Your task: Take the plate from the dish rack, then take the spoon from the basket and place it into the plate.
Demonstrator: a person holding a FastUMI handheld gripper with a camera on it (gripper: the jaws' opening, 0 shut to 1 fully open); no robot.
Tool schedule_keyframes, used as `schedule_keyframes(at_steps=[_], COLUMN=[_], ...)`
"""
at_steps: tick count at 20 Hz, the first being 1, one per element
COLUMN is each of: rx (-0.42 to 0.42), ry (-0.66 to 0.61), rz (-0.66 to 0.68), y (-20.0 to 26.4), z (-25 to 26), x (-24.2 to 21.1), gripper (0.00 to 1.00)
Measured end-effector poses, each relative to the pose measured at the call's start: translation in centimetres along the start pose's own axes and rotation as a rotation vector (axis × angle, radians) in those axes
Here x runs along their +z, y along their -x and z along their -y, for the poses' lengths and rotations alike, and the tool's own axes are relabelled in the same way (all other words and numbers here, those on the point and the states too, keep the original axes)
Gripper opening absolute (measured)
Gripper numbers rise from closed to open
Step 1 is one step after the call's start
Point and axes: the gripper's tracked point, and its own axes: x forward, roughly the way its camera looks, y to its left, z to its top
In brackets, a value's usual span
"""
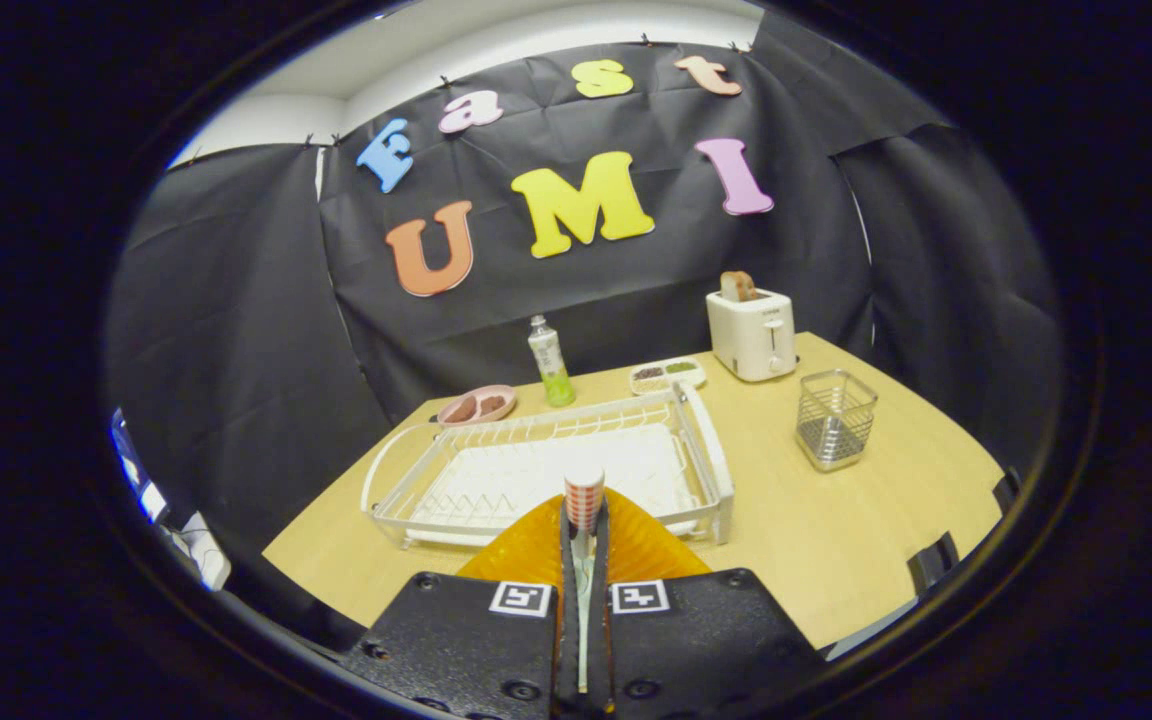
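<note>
My gripper (584, 535) is shut on the spoon (584, 497), whose checked red-and-white end sticks up between the fingertips; a pale stem runs down the narrow gap between them. Directly beneath and just ahead of the fingers lies the orange ribbed plate (641, 548) on the wooden table, in front of the dish rack. The white wire dish rack (546, 470) stands beyond the plate with nothing in it. The metal mesh basket (836, 420) stands beyond the fingers to the right, apart from the rack.
At the back of the table (836, 540) stand a white toaster (753, 333) with a slice of bread in it, a green-capped bottle (549, 361), a pink dish (477, 405) and a small white tray (667, 374) of food. Black clamps grip the table's right edge.
</note>
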Motion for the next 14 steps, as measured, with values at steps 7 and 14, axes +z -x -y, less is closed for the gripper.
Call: schedule_keyframes(at_steps=[7,14], rx=[0.059,0.081], ry=[0.007,0.073], rz=[-0.076,-0.053], y=[-2.1,-2.7], z=[-4.2,-4.4], x=[-4.9,-5.1], gripper=[0.08,0.20])
